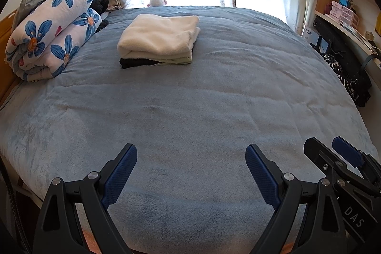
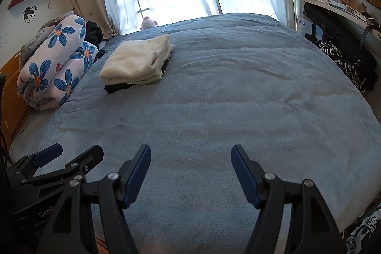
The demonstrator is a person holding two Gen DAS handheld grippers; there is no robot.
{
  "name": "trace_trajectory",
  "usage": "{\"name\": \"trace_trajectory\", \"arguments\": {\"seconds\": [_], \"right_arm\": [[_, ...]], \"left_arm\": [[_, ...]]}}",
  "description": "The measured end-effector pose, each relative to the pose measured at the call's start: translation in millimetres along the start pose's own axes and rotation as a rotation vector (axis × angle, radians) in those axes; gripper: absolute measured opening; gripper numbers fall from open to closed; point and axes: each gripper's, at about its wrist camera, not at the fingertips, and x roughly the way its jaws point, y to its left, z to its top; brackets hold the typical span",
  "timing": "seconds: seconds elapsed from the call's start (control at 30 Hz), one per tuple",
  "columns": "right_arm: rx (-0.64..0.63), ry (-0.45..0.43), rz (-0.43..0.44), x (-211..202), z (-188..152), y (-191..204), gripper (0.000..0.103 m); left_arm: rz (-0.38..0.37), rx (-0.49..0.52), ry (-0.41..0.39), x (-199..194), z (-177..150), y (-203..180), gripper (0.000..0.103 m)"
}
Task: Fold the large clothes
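A stack of folded clothes [image 1: 158,39] lies on the blue-grey bedspread [image 1: 190,111], cream fleece on top and a black garment at the bottom; the same stack [image 2: 137,62] sits far left in the right wrist view. My left gripper [image 1: 191,154] hovers over the near part of the bed, open, nothing between its blue pads. My right gripper [image 2: 191,154] hangs beside it, open and empty too. Each gripper shows at the other's view edge: the right gripper [image 1: 326,149] and the left gripper [image 2: 78,152].
A rolled floral quilt [image 1: 52,32] lies along the bed's left side by a wooden headboard [image 1: 4,49]. A small plush toy [image 1: 157,1] sits at the far edge under the bright curtained window. Shelves, a desk [image 2: 345,13] and a dark patterned cloth [image 2: 345,63] line the right.
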Motion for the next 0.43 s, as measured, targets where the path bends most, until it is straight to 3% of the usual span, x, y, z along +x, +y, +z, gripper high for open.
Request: {"name": "trace_trajectory", "arguments": {"seconds": [0.43], "right_arm": [[0.005, 0.003, -0.002, 0.7, -1.2, 1.0, 0.07]], "left_arm": [[-0.001, 0.0, 0.012, 2.2, -0.5, 2.5, 0.091]]}}
